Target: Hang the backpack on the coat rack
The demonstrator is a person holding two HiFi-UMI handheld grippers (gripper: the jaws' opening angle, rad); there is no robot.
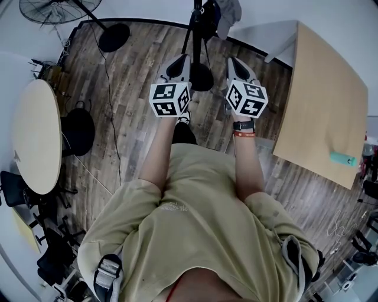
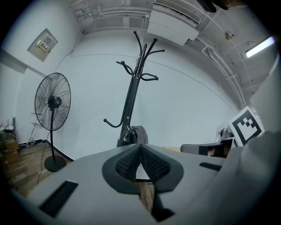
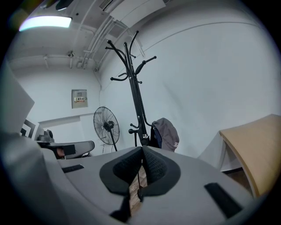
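Note:
The black coat rack stands on the wooden floor just ahead of both grippers. A grey backpack hangs on it; in the right gripper view the backpack hangs from a low hook of the rack. In the left gripper view only a dark edge of the backpack shows behind the rack's pole. My left gripper and right gripper are held side by side, short of the rack. Both are shut and hold nothing; the pads meet in the left gripper view and in the right gripper view.
A standing fan with a round base is at the far left, its cable running across the floor. A round table and a black bag lie left. A wooden table with a teal object stands right.

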